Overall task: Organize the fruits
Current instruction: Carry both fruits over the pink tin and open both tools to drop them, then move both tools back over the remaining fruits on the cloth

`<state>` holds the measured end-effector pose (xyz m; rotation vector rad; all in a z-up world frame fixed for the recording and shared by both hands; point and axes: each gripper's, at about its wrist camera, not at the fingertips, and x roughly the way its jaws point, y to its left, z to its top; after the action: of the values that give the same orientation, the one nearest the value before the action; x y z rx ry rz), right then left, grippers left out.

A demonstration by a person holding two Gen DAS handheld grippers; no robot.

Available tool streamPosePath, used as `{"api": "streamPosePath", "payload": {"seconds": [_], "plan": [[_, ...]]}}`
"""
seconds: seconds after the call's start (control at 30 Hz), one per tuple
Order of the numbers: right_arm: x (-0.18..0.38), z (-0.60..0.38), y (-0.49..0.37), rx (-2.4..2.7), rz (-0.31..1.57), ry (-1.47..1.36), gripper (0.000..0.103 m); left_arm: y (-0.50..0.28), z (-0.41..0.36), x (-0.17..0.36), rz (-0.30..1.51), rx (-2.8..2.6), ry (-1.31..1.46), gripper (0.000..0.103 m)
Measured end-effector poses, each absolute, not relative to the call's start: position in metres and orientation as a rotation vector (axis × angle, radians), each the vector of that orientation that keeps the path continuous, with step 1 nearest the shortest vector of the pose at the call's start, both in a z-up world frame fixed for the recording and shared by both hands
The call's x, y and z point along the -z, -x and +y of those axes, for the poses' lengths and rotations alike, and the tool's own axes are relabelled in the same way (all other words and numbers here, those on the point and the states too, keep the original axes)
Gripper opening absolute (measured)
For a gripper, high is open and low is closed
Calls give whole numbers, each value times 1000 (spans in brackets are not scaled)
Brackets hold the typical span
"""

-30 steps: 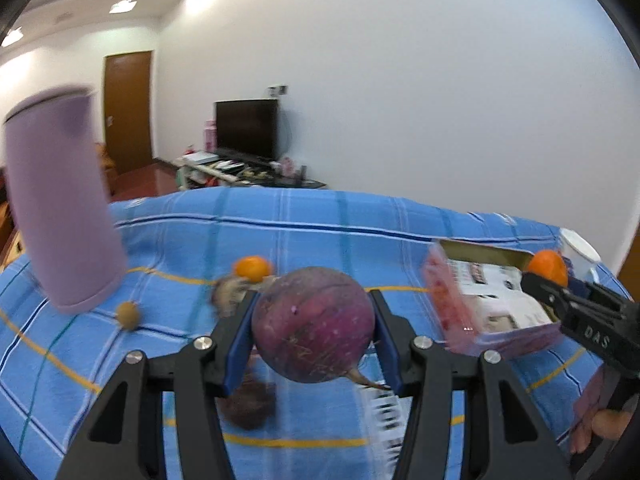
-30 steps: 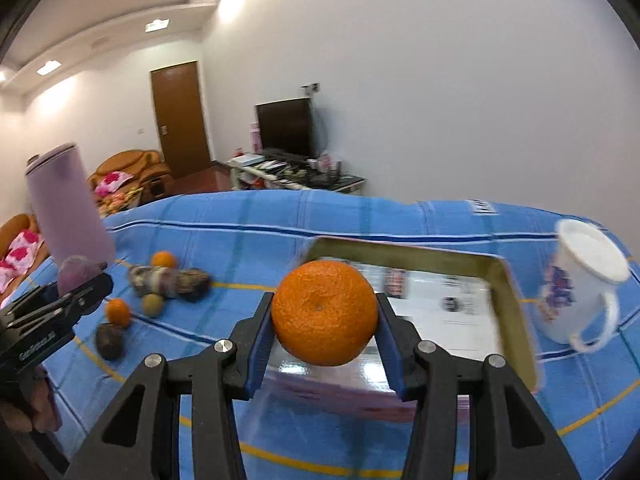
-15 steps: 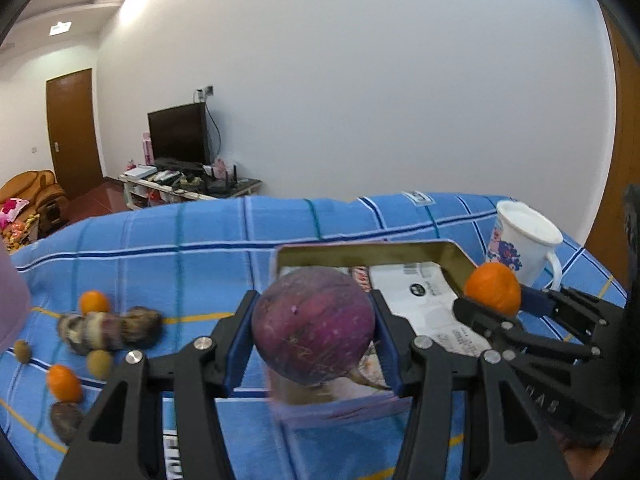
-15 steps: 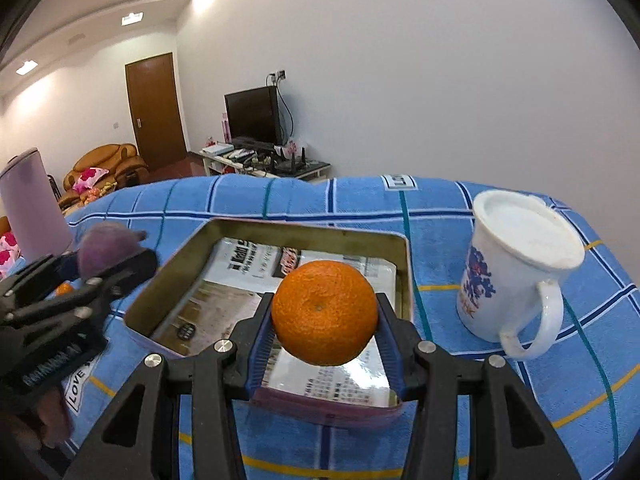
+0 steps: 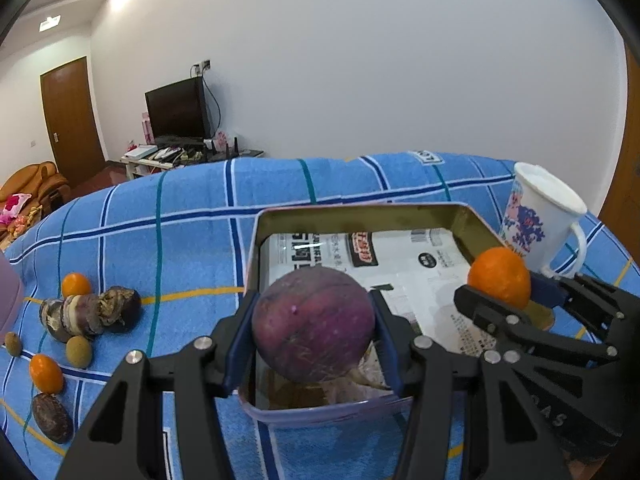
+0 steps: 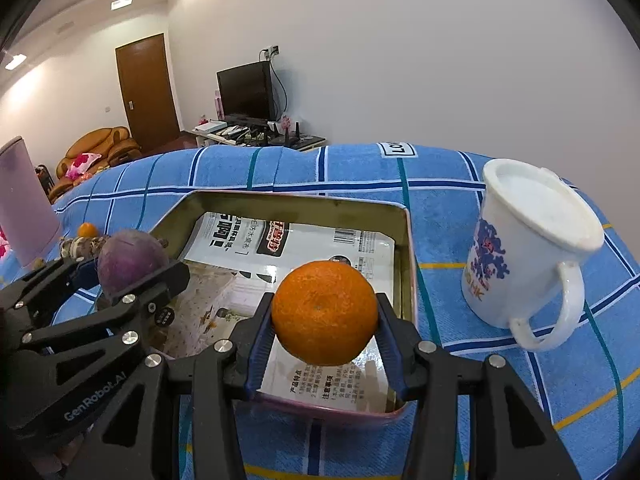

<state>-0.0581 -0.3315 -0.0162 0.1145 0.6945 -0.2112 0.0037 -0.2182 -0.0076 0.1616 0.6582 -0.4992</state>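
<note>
Plain white walls (image 6: 400, 60) and recessed ceiling lights (image 6: 122, 1); a brown wooden door (image 6: 146, 92), an orange-brown sofa (image 6: 98, 146), and a black television (image 6: 246, 90) on a low cluttered stand (image 6: 256, 134).

The cloth (image 5: 192, 216) is blue, checked with white, navy, teal and yellow lines. On it, the tin (image 6: 288, 202) has a brassy inside and pink outside. By the tin stands a white mug (image 6: 532, 248) with a blue-and-pink print. The orange (image 6: 325, 312) is bright orange; the round fruit (image 5: 314, 330) is mottled purple.
</note>
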Motion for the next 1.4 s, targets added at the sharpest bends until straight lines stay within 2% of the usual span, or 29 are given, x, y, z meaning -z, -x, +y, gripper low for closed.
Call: {"api": "streamPosePath", "payload": {"seconds": [0.47, 0.6, 0.67, 0.7, 0.73, 0.77, 0.8, 0.83, 1.0, 1.4], "plan": [[16, -332, 64, 189, 677, -160, 51, -6, -222, 11, 670, 483, -191, 56], [12, -334, 69, 185, 654, -191, 55, -3, -220, 9, 653, 482, -179, 57], [9, -336, 72, 188, 627, -204, 58, 1, -217, 7, 623, 481, -173, 62], [7, -337, 74, 193, 611, -209, 59, 5, -215, 4, 597, 464, -170, 72], [4, -339, 77, 200, 592, -215, 60, 6, -213, 2, 580, 448, -169, 87], [1, -341, 80, 207, 567, -224, 63, 9, -210, 0, 553, 436, -163, 94], [-2, -342, 84, 209, 541, -233, 72, 12, -207, -3, 521, 429, -153, 103], [-5, -342, 87, 212, 513, -238, 78, 14, -204, -6, 490, 418, -144, 103], [-14, -334, 97, 240, 417, -190, 78, 23, -195, -13, 391, 347, -173, 103], [-16, -320, 107, 316, 307, -121, 78, 18, -176, -8, 389, 250, -191, 103]]}}
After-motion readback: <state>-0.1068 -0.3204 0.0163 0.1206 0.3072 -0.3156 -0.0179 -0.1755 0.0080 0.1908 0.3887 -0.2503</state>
